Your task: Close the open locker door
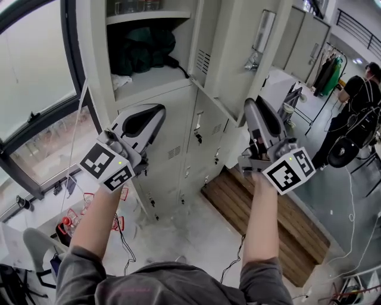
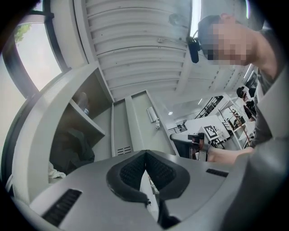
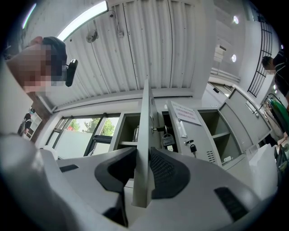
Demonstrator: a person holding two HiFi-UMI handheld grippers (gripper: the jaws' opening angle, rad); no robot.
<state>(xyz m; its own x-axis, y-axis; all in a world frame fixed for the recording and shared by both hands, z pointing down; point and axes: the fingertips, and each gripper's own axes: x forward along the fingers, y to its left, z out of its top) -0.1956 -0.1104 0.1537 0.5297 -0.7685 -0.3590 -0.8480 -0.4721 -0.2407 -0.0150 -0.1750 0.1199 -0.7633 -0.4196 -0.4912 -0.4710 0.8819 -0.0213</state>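
Person's bare forearms reach up from grey sleeves. Left hand-held gripper (image 1: 159, 113) hangs in front of locker bank, jaws narrow, tips touching, nothing between them. Right hand-held gripper (image 1: 251, 106) holds free edge of locker door (image 1: 235, 65); thin edge stands between pads, both against it. Door stands swung out from upper compartment (image 1: 149, 77), padlock (image 3: 168, 140) hanging on its inner face. Inside compartment, dark clothing (image 1: 143, 47) under shelf (image 1: 149, 16). Window (image 1: 36, 89) at left. Far right, another person (image 1: 357, 101) stands.
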